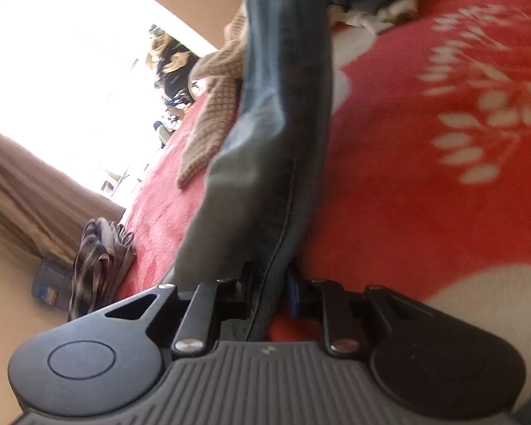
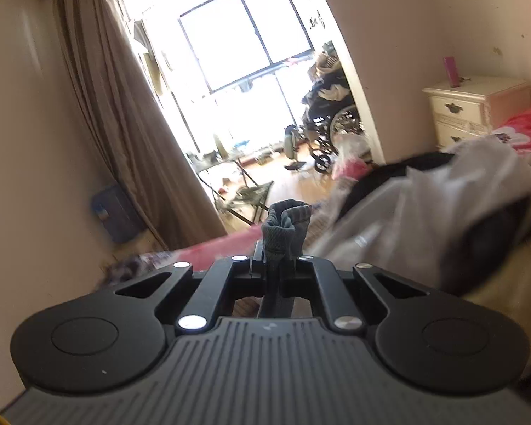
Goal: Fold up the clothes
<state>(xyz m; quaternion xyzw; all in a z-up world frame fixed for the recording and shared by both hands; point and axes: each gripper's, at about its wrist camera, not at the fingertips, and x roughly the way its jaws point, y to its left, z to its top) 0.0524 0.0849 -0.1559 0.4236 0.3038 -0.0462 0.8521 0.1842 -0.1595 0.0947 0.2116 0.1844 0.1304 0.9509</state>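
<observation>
the jeans (image 1: 279,113) hang over the red blanket (image 1: 424,194), pinched tight at one edge by the left gripper (image 1: 269,283). the right gripper (image 2: 278,265) is closed on a bunched bit of grey-blue cloth (image 2: 285,226), likely the jeans too. it looks like mid-fold; next, both ends should go down flat together.

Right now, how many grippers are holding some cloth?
2. The left gripper pinches the blue jeans over the red blanket; the right gripper pinches grey fabric.

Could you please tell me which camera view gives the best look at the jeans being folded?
The left wrist view: the jeans run up its middle, seam visible, with the left gripper shut on them. The right wrist view shows only a bunched grey-blue bit of cloth in the right gripper; whether that is the jeans is unclear.
</observation>
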